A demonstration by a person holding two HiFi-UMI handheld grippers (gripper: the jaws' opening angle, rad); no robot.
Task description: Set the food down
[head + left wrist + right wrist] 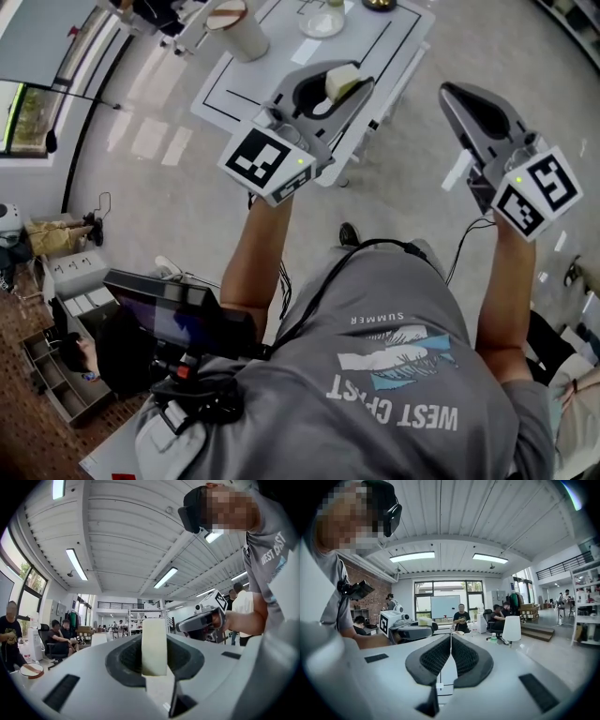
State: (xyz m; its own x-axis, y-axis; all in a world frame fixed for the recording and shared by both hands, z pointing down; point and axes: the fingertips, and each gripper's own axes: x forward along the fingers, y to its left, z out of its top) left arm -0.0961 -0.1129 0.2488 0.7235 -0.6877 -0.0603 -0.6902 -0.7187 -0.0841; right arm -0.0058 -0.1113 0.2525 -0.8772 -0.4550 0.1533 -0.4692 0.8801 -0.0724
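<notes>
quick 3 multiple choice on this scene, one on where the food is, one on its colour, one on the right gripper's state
1. Where is the food? A on the table; B between the left gripper's jaws; C on the floor.
2. What colour is it? A pale cream; B green; C dark brown.
3. The right gripper is: A wide open; B gripping a cup; C shut, empty.
Answers: 1 B, the jaws clamp the food; 2 A, the left gripper view shows it; 3 C, its pads meet with nothing between.

Far end of the table (403, 28) and a dark object (380, 4), cropped by head view's top edge.
</notes>
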